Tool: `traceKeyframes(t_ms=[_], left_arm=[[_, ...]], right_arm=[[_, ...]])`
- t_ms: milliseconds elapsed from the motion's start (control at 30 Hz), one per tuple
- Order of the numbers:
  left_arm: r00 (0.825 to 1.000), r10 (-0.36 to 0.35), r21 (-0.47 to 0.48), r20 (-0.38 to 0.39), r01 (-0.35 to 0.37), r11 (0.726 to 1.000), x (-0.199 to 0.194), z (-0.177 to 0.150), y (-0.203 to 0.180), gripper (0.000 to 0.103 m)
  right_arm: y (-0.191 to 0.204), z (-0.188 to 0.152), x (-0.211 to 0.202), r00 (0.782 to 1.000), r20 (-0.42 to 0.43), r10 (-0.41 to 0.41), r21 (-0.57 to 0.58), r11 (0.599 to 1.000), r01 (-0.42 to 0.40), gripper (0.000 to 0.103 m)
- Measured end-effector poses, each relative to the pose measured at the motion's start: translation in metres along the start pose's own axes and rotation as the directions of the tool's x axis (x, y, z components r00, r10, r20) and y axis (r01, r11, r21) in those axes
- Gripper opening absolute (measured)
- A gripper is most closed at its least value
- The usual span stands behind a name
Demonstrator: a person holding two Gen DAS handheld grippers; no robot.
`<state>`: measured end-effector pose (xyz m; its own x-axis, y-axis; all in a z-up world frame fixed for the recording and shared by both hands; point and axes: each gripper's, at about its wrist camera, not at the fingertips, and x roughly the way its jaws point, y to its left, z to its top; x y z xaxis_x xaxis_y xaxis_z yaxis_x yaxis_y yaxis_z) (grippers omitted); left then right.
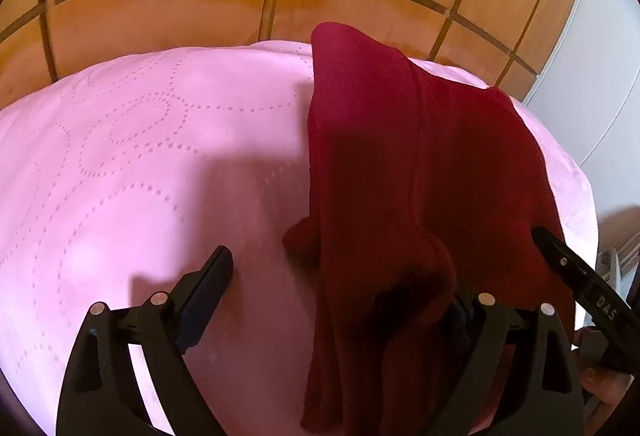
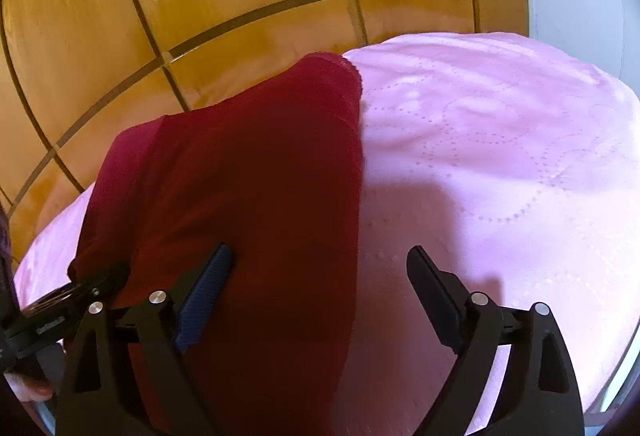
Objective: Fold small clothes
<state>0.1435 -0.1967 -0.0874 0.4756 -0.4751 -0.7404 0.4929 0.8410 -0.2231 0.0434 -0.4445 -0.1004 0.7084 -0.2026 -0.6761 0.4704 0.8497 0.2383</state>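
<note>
A dark red garment (image 1: 400, 164) lies on a pink quilted cover (image 1: 160, 140), in a long folded strip running away from me. In the left wrist view my left gripper (image 1: 340, 284) is open, with its right finger hidden under a bunched fold of the red cloth and its left finger (image 1: 212, 288) over bare pink cover. In the right wrist view the red garment (image 2: 248, 196) fills the left half. My right gripper (image 2: 320, 284) is open over its right edge, left finger (image 2: 208, 288) above the cloth, right finger (image 2: 432, 292) above the pink cover (image 2: 500, 156).
A wooden panelled surface (image 1: 200, 8) stands behind the pink cover. A white wall (image 1: 600, 76) is at the right. The other gripper's finger (image 1: 576, 268) reaches in at the right edge of the left wrist view, and it shows at the lower left in the right wrist view (image 2: 60, 304).
</note>
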Motion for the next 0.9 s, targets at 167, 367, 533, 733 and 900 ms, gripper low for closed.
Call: traceKeyframes(t_ms=[167,367,533,733,900], left_arm=[[1.0,-0.007,-0.041,0.004,0.007,0.999,-0.011,-0.012,0.005,0.096],[1.0,0.005,-0.019,0.015,-0.004,1.0,-0.027,-0.025,0.001,0.097],[1.0,0.029,-0.016,0.0,-0.029,0.999,-0.03,-0.026,0.007,0.097],[1.0,0.027,-0.018,0.003,-0.027,0.999,-0.043,-0.032,0.008,0.099],[0.999,0.05,-0.018,0.016,-0.05,0.999,-0.058,-0.044,0.01,0.101]], right_arm=[[0.002,-0.001,-0.018,1.0,0.012,-0.016,0.011,1.0,0.015,0.093],[0.01,-0.005,-0.041,0.999,0.011,-0.037,-0.028,0.999,0.038,0.094],[0.013,-0.014,-0.044,0.998,-0.016,-0.063,-0.056,0.996,0.062,0.094],[0.013,-0.025,-0.041,0.995,-0.077,-0.062,-0.052,0.997,0.058,0.094],[0.025,-0.031,-0.049,0.995,-0.073,-0.067,-0.098,0.993,0.059,0.094]])
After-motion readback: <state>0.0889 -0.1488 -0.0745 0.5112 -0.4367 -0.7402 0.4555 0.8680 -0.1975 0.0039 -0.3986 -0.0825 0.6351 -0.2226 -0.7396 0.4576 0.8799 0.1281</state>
